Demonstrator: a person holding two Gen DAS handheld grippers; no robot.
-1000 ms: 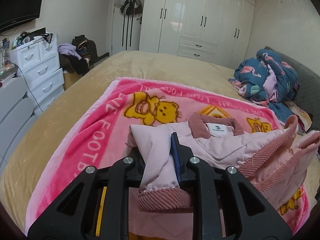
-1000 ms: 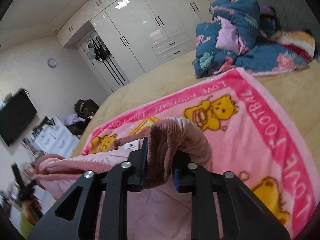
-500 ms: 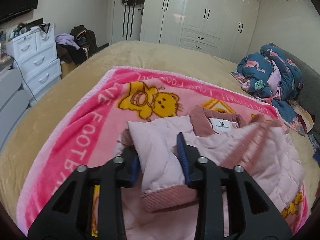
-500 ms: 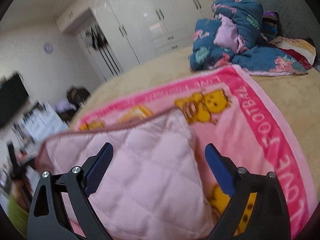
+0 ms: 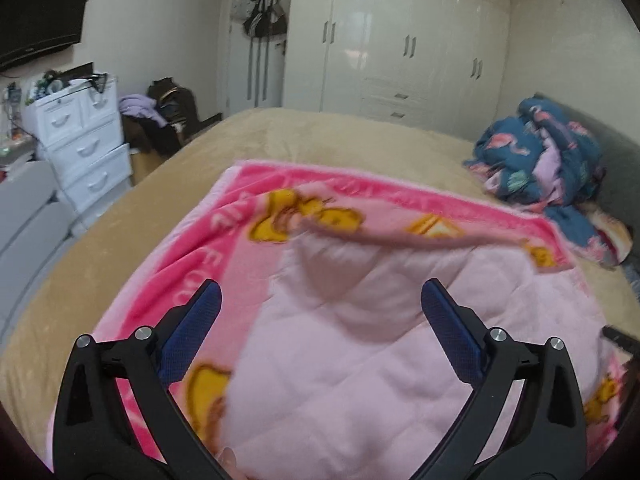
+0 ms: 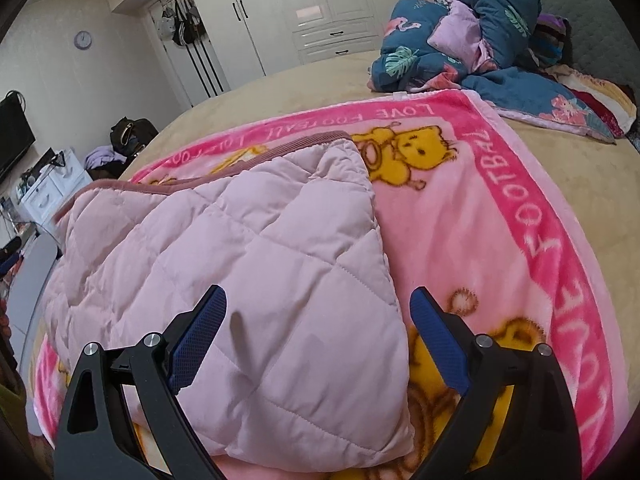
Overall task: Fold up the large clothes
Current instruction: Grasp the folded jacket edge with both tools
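**Quilted jacket lies folded on the blanket, both grippers released**

The bed (image 6: 540,184), covered in a tan spread, fills most of both views. On it lies a pink blanket (image 6: 500,216) printed with yellow bears and the words "LOVE FOOTBALL". A crumpled blue flamingo-print quilt (image 6: 460,36) sits at the far side of the bed, near the grey headboard and apart from the blanket.

The pale pink quilted jacket (image 6: 240,264) rests on the blanket, folded over on itself, its darker ribbed hem (image 6: 240,164) running along the far edge. In the left wrist view the jacket (image 5: 360,344) is blurred.

The left gripper (image 5: 320,312) has just been opening; its jaws now stand wide apart above the jacket, gripping nothing. The right gripper (image 6: 318,316) has likewise just opened; its jaws are spread over the jacket's near right corner, pads clear of the fabric.
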